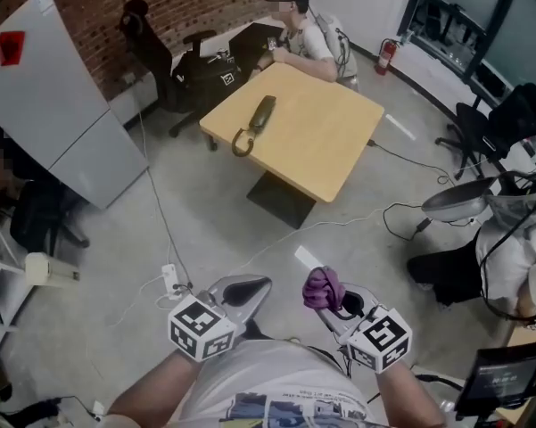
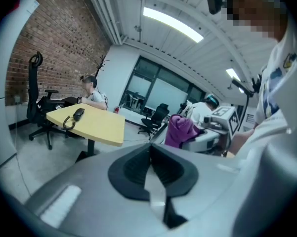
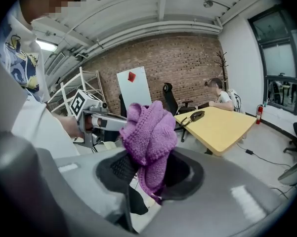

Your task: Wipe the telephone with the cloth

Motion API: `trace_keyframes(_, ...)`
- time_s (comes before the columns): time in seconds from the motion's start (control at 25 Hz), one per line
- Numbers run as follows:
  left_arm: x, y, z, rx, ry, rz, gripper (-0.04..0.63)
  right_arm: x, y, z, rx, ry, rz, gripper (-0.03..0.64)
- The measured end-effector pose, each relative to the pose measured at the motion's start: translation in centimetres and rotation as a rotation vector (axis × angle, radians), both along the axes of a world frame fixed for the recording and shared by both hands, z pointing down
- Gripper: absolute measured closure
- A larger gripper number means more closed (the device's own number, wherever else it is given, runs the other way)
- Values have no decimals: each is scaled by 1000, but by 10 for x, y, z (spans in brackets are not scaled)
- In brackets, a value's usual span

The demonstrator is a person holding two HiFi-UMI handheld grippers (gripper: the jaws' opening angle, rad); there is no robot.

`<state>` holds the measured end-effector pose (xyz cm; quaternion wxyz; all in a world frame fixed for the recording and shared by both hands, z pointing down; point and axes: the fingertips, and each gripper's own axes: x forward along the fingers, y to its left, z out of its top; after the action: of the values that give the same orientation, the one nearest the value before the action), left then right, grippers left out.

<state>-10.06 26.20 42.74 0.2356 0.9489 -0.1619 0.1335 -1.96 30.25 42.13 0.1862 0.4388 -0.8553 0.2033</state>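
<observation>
Right gripper (image 1: 333, 305) clenched on purple cloth (image 1: 322, 287), left gripper (image 1: 246, 290) closed and empty; telephone (image 1: 262, 114) sits well apart at upper centre on the table (image 1: 339, 154), long axis running up-frame, marginally left-side.

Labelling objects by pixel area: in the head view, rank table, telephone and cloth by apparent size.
1. The table, clearly largest.
2. The telephone and the cloth look alike; the cloth is far nearer the camera, so I won't rank them.
</observation>
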Motion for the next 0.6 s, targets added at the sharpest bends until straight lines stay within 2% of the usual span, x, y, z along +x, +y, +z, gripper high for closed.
trace_keyframes(0.32,-46,-62,-4,20,-38,22,591,-49,-66,-10,-15,3,-8,495)
trace_keyframes(0.48,-64,-101,7,8,-65,-14,591,-65,-95,-10,-22,15,-23,495)
trace_keyframes(0.6,-58,-114,18,-18,-65,-45,573,-57,-104,-5,-32,34,-38,495)
